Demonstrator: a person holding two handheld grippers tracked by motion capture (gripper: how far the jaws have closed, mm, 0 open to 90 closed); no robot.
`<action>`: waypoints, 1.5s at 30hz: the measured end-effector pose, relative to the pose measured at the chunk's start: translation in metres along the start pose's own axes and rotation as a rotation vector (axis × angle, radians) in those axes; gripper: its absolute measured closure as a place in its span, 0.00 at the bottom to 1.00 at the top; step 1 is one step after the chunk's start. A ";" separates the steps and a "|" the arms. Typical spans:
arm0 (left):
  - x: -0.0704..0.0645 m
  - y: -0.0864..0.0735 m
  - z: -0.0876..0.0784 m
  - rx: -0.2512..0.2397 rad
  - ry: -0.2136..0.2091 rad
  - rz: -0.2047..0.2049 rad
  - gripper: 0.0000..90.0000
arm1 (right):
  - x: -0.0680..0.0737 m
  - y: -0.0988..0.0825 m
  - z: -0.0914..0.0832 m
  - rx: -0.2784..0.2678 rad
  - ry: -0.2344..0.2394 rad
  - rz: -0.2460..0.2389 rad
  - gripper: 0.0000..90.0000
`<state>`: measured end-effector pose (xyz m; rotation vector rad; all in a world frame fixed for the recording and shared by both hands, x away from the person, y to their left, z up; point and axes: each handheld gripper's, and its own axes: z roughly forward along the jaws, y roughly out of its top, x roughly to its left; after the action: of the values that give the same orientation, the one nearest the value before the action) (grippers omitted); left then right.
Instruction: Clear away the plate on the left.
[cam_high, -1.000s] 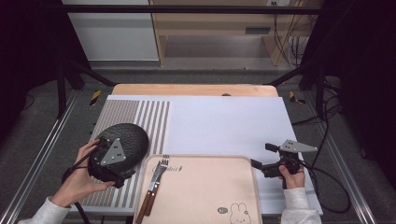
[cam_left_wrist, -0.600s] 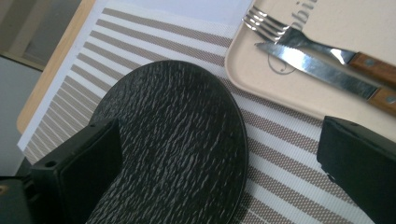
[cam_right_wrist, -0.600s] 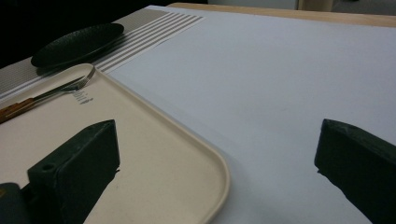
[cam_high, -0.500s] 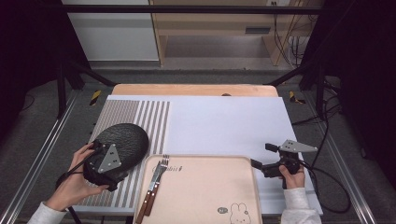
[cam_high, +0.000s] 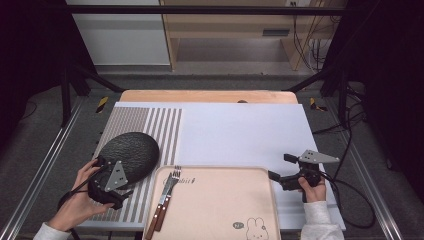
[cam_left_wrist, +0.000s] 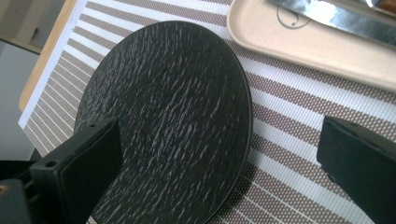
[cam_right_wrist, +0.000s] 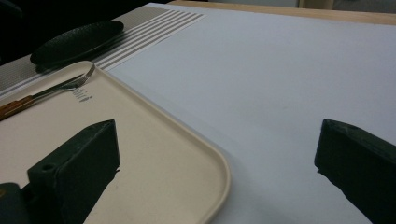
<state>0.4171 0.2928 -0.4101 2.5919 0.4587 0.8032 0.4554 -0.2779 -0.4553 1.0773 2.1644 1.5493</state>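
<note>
Beige tray (cam_high: 220, 210): rabbit drawing (cam_high: 255, 225), small print unreadable; black plate (cam_high: 127, 155) beside.

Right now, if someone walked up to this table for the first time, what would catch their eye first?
Probably the black textured plate on the striped mat at the table's left, with the left gripper open at its near edge. Next, the beige tray at the front centre, with a fork along its left side and a small rabbit print. The right gripper hovers open at the tray's right edge.

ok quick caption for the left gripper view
Open left gripper poised over a black textured plate on a striped placemat.
</note>
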 end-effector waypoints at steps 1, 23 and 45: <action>-0.001 -0.001 0.001 0.005 0.004 0.006 0.00 | 0.000 0.000 0.000 0.001 0.000 0.000 0.00; -0.014 -0.011 0.019 0.077 0.109 0.134 0.03 | 0.000 -0.001 0.000 -0.002 0.001 0.006 0.00; -0.025 -0.021 0.035 0.154 0.254 0.286 0.26 | 0.000 0.000 0.000 -0.004 0.002 0.002 0.00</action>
<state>0.4140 0.2915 -0.4579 2.7481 0.2276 1.2480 0.4549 -0.2779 -0.4555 1.0771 2.1618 1.5555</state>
